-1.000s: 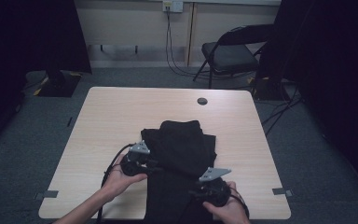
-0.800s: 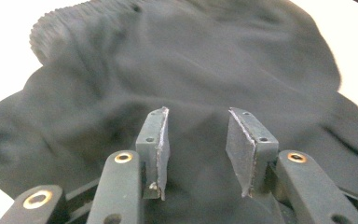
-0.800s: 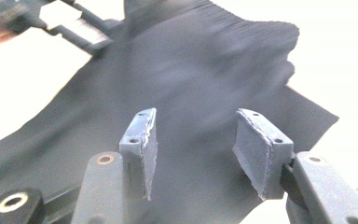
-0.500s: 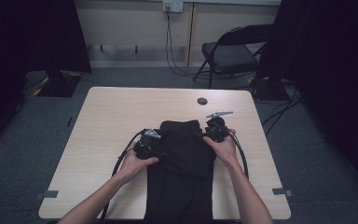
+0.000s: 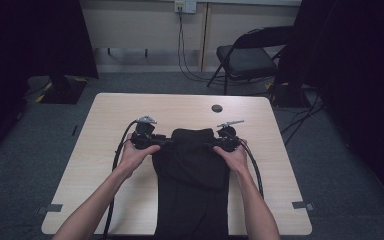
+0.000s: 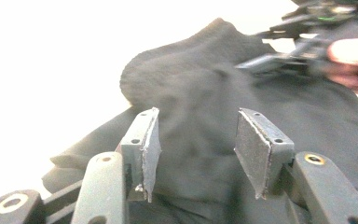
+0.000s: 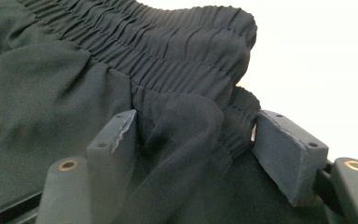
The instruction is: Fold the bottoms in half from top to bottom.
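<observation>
A black garment (image 5: pixel 192 170) with a gathered elastic waistband (image 7: pixel 168 51) lies along the middle of the table, its far end humped up. My left gripper (image 5: pixel 166 143) sits at that end's left side, jaws pointing right. In the left gripper view the left gripper (image 6: pixel 196 154) stands open over the black garment (image 6: pixel 205 84); its jaws have just been opening, the pads clear of the cloth. My right gripper (image 5: pixel 211 145) is at the right side, pointing left. The right gripper (image 7: pixel 193 144) has also just been opening, with a loose fold of cloth bunched between its jaws.
The wooden table (image 5: pixel 105 150) has bare surface on both sides of the garment. A small dark round disc (image 5: pixel 216 108) lies near the far edge. Beyond the table stand a folding chair (image 5: pixel 250 55) and floor cables. The right gripper (image 6: pixel 303 42) and its hand show across the garment.
The right hand has moved from the table's near edge up to the garment's far right corner. The left hand has shifted farther along the left side. The garment's far end is now humped between them.
</observation>
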A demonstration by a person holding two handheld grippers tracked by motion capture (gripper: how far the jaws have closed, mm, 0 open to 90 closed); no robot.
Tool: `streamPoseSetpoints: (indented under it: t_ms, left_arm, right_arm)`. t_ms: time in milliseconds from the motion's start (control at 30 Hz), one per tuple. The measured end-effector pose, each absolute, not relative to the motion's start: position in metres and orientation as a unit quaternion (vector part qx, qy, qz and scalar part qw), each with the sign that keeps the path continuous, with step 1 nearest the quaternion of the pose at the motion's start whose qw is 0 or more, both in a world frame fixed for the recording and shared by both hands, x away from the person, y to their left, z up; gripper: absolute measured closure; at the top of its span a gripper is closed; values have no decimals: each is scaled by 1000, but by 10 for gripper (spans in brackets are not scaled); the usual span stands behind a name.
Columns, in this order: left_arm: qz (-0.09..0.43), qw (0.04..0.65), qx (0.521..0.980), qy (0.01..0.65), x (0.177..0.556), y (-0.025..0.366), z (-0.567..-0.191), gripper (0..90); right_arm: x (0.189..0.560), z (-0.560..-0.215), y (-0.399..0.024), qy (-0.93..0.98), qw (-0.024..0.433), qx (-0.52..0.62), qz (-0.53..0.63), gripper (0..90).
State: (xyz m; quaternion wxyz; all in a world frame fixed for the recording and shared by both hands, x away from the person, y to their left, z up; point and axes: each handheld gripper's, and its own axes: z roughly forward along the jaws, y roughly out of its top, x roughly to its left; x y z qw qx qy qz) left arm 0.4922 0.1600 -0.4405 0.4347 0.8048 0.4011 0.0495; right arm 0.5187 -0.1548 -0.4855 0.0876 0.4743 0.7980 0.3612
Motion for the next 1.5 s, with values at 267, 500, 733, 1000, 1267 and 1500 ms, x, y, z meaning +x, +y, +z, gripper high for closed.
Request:
streamPoseSetpoints:
  t_ms: [267, 500, 733, 1000, 1267, 1500]
  left_arm:
    - [19, 429, 806, 408, 513, 146, -473, 405]
    - [43, 422, 802, 421, 521, 139, -481, 656]
    - [70, 445, 801, 395, 518, 139, -452, 759]
    - [83, 496, 782, 369, 504, 152, -402, 780]
    - [85, 534, 787, 298, 446, 154, -351, 782]
    - [95, 552, 788, 256, 392, 151, -311, 786]
  right_arm:
    - [528, -485, -149, 812, 95, 458, 349, 342]
    - [526, -474, -144, 819, 126, 438, 350, 612]
    - [527, -450, -150, 788, 121, 446, 407, 723]
    - [517, -394, -159, 756, 98, 435, 480, 789]
    - [460, -343, -170, 747, 90, 404, 520, 804]
    - [398, -310, -178, 740, 82, 383, 547, 808]
